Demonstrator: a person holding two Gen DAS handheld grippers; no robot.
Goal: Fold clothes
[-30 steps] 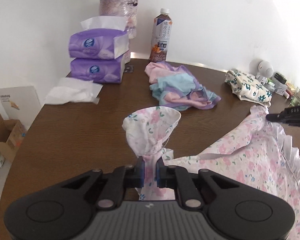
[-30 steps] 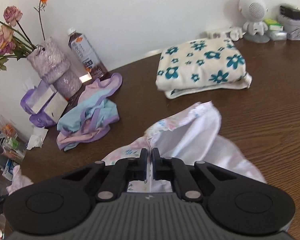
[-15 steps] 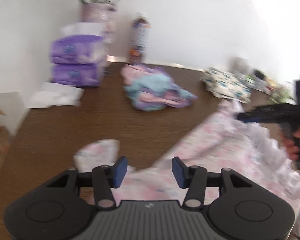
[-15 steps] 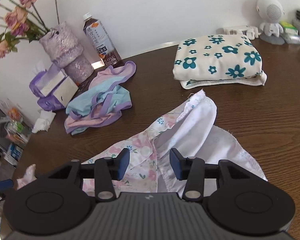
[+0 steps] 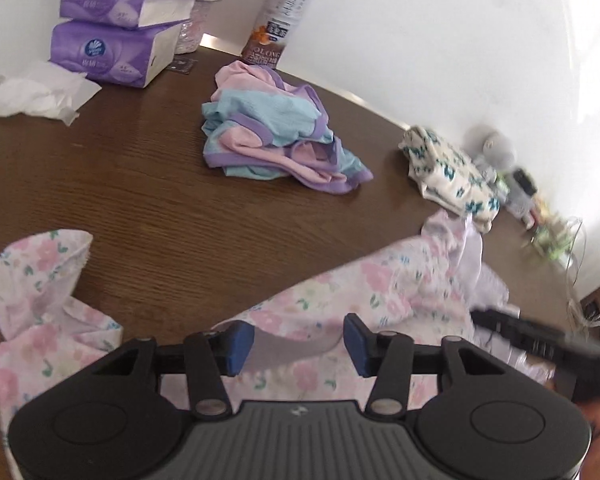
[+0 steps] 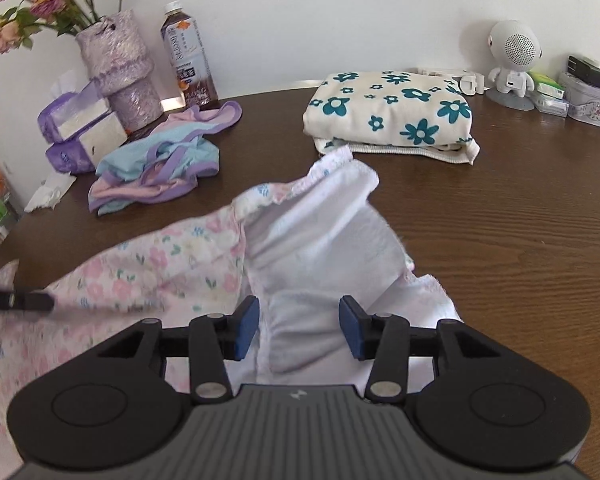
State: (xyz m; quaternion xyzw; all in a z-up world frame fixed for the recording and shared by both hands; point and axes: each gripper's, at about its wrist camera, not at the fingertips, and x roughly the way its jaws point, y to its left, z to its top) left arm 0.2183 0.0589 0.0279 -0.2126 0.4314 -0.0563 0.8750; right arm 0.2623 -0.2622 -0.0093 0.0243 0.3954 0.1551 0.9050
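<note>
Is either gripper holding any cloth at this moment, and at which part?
Nothing is held. The left gripper and the right gripper are both open above the pink floral garment, which lies on the table.

- Bright, soft daylight fills both views; the white wall washes out toward the upper right of the left wrist view.
- Glare shines off the wooden table.
- Fisheye bending curves the table edge, and the corners go black.
- Motion blur smears the floral garment and the clutter at far right; the right wrist view is sharper.
</note>
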